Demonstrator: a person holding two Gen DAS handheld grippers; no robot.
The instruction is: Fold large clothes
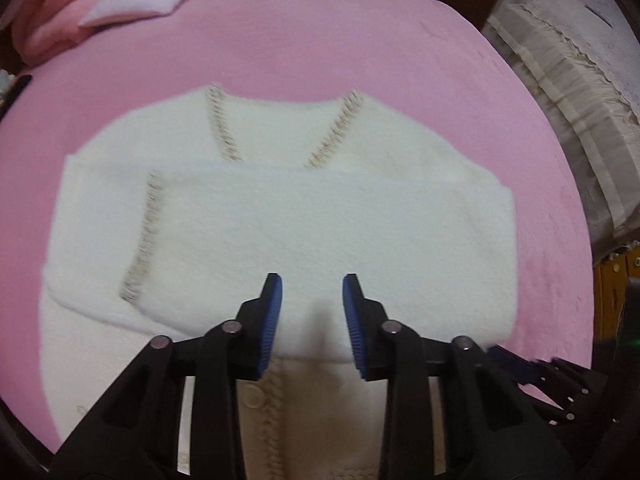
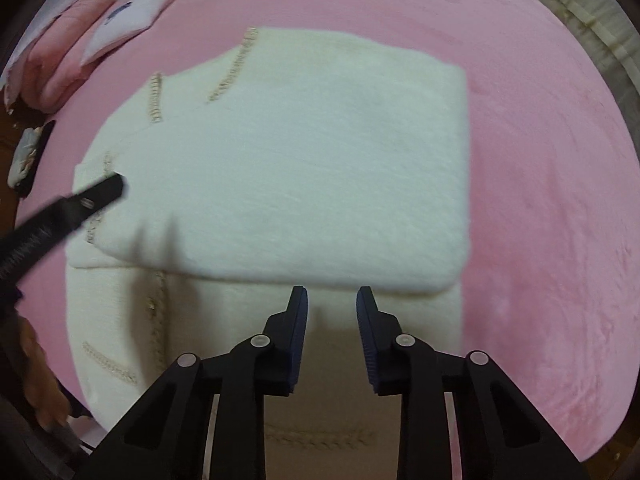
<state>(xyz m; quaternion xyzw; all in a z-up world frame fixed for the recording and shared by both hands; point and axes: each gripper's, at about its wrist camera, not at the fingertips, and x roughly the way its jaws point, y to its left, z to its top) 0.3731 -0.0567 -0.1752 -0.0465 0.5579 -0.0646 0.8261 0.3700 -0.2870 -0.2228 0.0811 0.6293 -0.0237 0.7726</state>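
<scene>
Both sleeves are folded across the chest of the white cardigan, which lies flat on the pink bed cover just ahead of and below both my grippers. The neckline with its beige trim points away from me; the hem is nearest, passing under the tools.

My left gripper: jaws part-way open, a clear gap between the blue pads, nothing in them. It hangs over the near edge of the folded sleeve band. My right gripper: same partial gap, empty, over the body panel just short of the sleeve's near edge. In the right wrist view, one left finger shows far to the left, above the cardigan's left side.

Reading: sleeves were laid inward to make a rectangle. Both tools are apart and pointing down, so I judge the next fold is hem toward neckline. Risk: the fluffy knit may slip from a shallow pinch.

Pillows lie beyond, at the far left.
</scene>
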